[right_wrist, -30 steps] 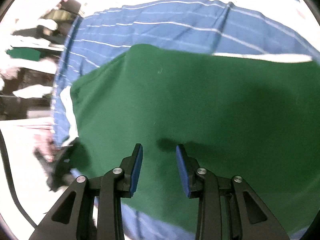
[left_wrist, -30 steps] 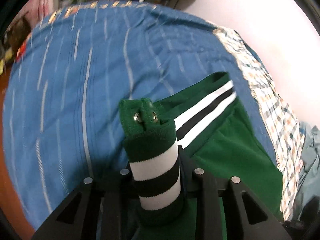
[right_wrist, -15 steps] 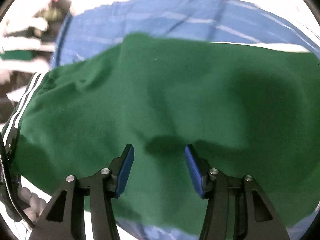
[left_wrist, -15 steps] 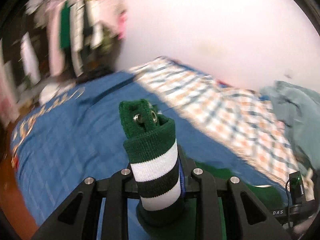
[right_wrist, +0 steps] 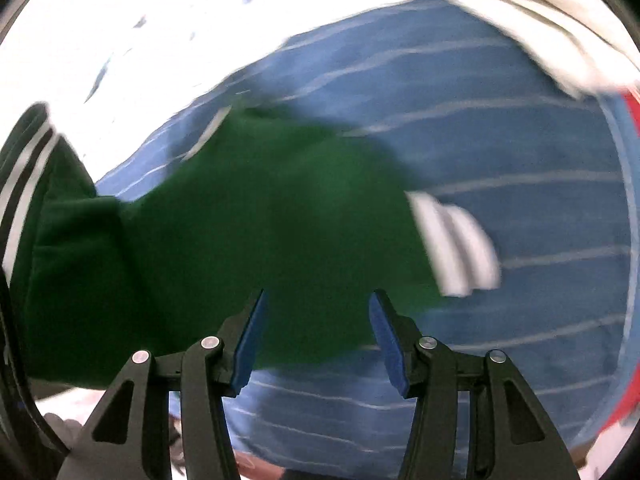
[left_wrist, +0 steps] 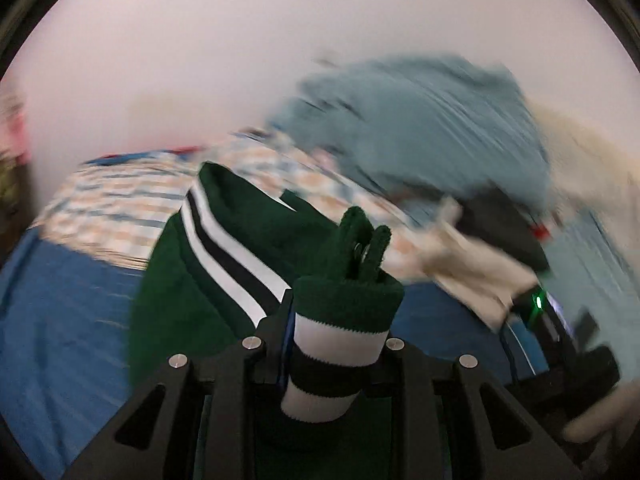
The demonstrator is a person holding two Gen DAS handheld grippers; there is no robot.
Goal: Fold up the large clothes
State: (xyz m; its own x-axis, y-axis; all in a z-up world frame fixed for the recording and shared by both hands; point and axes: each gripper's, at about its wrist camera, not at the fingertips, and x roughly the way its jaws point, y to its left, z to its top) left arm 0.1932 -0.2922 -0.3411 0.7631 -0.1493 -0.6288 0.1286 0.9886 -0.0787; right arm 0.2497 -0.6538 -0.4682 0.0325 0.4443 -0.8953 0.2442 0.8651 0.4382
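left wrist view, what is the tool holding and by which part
The left tool is shut on the green garment, pinching its striped ribbed band. The right tool is open, holding nothing.

A home bedroom: a bed (left_wrist: 60,320) with a blue striped cover, a checked blanket (left_wrist: 120,204), heaped clothing (left_wrist: 420,120), plain wall (left_wrist: 240,60) behind.

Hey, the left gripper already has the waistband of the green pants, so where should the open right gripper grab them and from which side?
Probably the striped cuff at the far end of the green pants. It lies flat on the blue sheet, ahead-right of the right gripper, so come from above, over its exposed edge. The left gripper holds the waistband.
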